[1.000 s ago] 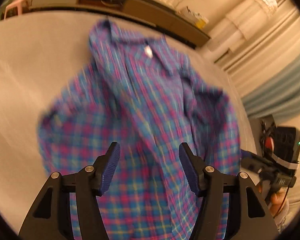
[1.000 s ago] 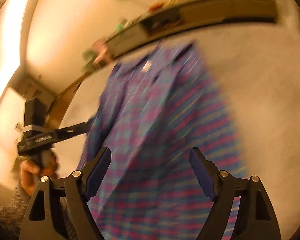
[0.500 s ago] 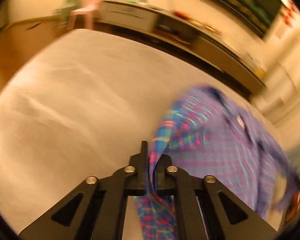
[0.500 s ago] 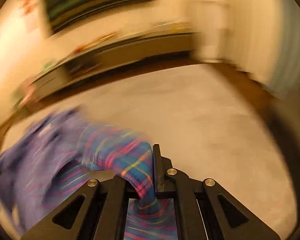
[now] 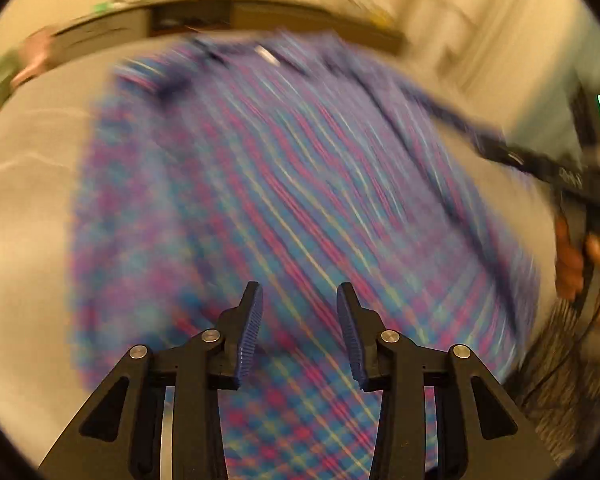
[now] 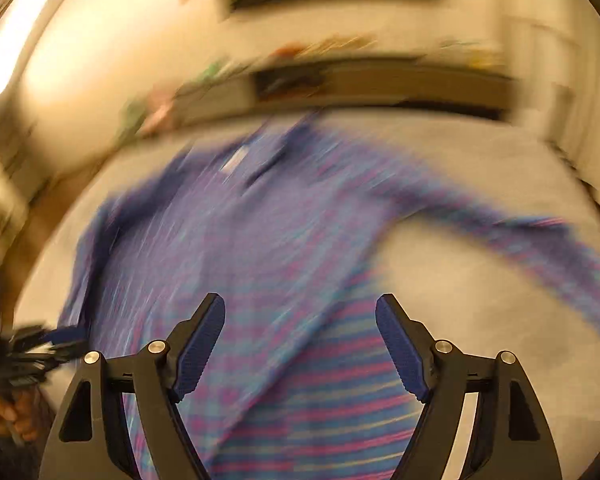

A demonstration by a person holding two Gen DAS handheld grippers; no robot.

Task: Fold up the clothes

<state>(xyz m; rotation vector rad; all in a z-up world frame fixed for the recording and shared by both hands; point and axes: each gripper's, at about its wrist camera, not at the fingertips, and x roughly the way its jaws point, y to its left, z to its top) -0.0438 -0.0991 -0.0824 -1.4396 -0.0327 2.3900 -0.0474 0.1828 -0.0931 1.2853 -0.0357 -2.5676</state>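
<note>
A blue, pink and purple plaid shirt (image 5: pixel 284 184) lies spread on a pale bed surface (image 5: pixel 24 208), collar at the far end. It also shows in the right wrist view (image 6: pixel 236 248), with one sleeve (image 6: pixel 512 232) stretched out to the right. My left gripper (image 5: pixel 298 324) is open and empty above the shirt's lower part. My right gripper (image 6: pixel 300 344) is open and empty above the shirt's hem. Both views are blurred by motion.
The other hand-held gripper (image 5: pixel 560 172) shows at the right of the left wrist view, and at the left edge of the right wrist view (image 6: pixel 24 352). A long low cabinet (image 6: pixel 380 80) runs along the far wall behind the bed.
Half a second ago both grippers were shut on plaid cloth and pulled apart. Now both are open and empty, and the shirt lies spread with a sleeve out to the right.
</note>
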